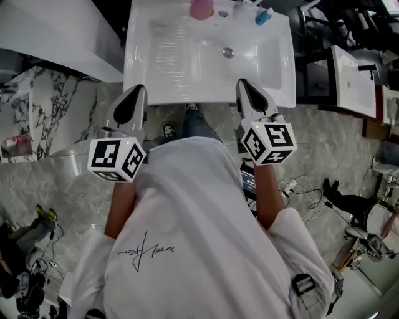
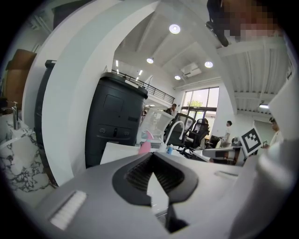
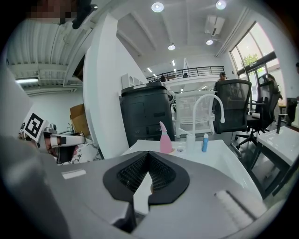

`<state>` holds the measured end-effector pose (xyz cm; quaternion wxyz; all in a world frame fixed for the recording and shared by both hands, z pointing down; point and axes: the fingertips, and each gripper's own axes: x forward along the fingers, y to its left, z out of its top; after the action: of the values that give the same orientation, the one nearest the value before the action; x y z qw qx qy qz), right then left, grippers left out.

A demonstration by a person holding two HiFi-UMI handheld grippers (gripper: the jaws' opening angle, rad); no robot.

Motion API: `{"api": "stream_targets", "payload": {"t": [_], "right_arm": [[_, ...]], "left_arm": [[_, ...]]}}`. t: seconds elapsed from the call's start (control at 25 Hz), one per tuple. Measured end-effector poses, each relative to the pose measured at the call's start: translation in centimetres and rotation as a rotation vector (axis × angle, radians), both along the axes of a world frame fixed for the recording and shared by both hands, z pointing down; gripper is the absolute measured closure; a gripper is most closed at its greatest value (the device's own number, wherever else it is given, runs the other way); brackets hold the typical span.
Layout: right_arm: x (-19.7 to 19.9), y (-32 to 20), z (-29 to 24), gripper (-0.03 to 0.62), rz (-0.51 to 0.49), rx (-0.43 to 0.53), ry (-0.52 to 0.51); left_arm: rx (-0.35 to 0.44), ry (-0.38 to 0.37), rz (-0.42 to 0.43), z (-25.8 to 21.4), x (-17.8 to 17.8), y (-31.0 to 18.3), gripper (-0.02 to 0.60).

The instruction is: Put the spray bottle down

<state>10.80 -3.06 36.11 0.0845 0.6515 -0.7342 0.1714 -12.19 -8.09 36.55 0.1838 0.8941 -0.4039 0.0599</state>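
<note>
The pink spray bottle (image 1: pixel 201 8) stands upright on the back rim of the white sink (image 1: pixel 149 87), apart from both grippers. It also shows small and far off beyond the jaws as the pink spray bottle (image 2: pixel 145 146) in the left gripper view and the pink spray bottle (image 3: pixel 165 140) in the right gripper view. My left gripper (image 1: pixel 139 90) and right gripper (image 1: pixel 242 83) hover at the sink's near edge, one on each side. Both are shut with nothing between their jaws, the left gripper (image 2: pixel 152 157) and right gripper (image 3: pixel 148 154) each closing to a point.
A small blue bottle (image 1: pixel 264 16) and a white faucet (image 3: pixel 206 108) stand at the sink's back right, with the drain (image 1: pixel 228 52) mid-basin. A black bin (image 2: pixel 114 126) stands behind the sink. A marble counter (image 1: pixel 43 118) lies left, another white basin (image 1: pixel 352 81) right, cables on the floor.
</note>
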Motion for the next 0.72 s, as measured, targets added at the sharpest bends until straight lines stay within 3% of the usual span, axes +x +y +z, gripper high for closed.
{"api": "stream_targets", "payload": {"t": [0.72], "right_arm": [[-0.9, -0.2, -1.6, 0.599, -0.045, 0.019, 0.049]], "left_arm": [[-0.03, -0.032, 0.072, 0.9, 1.2, 0.1, 0.557]]}}
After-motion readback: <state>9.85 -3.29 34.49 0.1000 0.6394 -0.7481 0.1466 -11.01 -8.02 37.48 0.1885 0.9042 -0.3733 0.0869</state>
